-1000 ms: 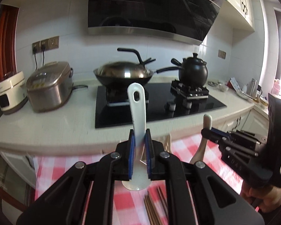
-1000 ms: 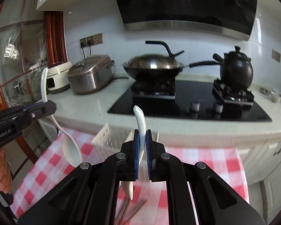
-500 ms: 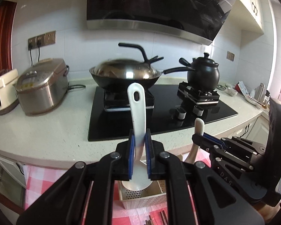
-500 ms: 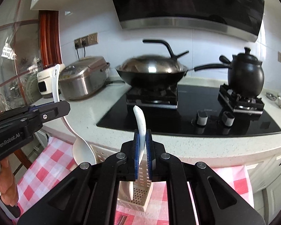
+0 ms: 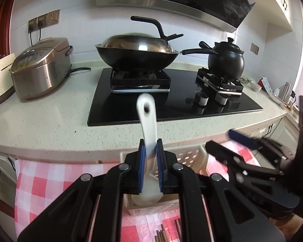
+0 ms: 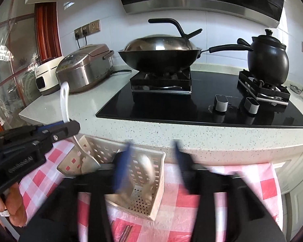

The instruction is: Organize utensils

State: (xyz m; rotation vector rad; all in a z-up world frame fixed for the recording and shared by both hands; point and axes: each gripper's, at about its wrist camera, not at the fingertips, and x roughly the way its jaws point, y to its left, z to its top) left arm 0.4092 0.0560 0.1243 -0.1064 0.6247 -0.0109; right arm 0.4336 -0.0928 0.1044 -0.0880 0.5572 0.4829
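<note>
The white spoon [image 5: 147, 133] stands nearly upright, its bowl down inside the cream perforated basket [image 6: 155, 185] on the red-checked cloth [image 6: 222, 193]; the left gripper [image 5: 150, 165] is clamped on its handle; a second pale utensil [image 6: 146, 166], blurred, lies in the basket between the right gripper's [image 6: 151, 165] spread fingers, touched by neither; chopsticks [image 5: 161, 236] lie on the cloth just before the basket; behind, a wok [image 6: 159, 54] sits on the stove

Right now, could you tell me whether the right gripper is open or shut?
Open. The right gripper has its jaws spread wide and holds nothing; a white spoon lies in the basket below.
</note>
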